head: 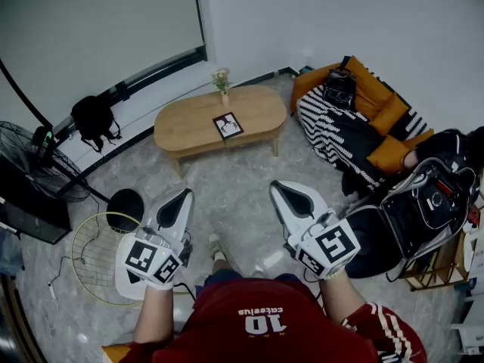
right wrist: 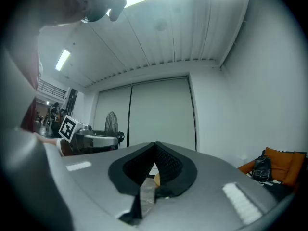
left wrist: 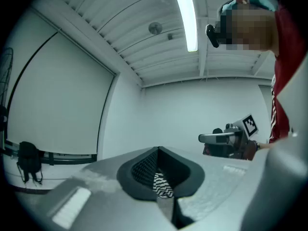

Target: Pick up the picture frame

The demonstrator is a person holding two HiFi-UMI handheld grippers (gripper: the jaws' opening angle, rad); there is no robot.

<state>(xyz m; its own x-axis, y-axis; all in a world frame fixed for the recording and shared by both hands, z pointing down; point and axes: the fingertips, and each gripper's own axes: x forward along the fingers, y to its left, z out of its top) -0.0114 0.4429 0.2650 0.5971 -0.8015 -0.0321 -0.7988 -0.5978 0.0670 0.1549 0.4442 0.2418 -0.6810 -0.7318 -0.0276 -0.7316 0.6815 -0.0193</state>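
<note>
The picture frame (head: pixel 228 125), dark-edged with a white print, lies flat on an oval wooden coffee table (head: pixel 181 131) across the room. Both grippers are held level at waist height, well short of the table and pointing toward it. My left gripper (head: pixel 184 193) has its jaws together with nothing between them, and so does my right gripper (head: pixel 278 187). In the left gripper view the jaws (left wrist: pixel 158 150) meet at the tip, and the right gripper (left wrist: pixel 226 137) shows beside them. The right gripper view shows its own shut jaws (right wrist: pixel 155 146), with the left gripper (right wrist: pixel 96 137) off to the side.
A small vase of flowers (head: pixel 221 82) stands at the table's far edge. To the right is a sofa with orange cushions (head: pixel 382 116), a striped blanket (head: pixel 336 134) and a black bag (head: pixel 340 89). A fan (head: pixel 30 165), backpack (head: pixel 94 116), racket (head: pixel 94 252) and open case (head: pixel 431 203) lie around.
</note>
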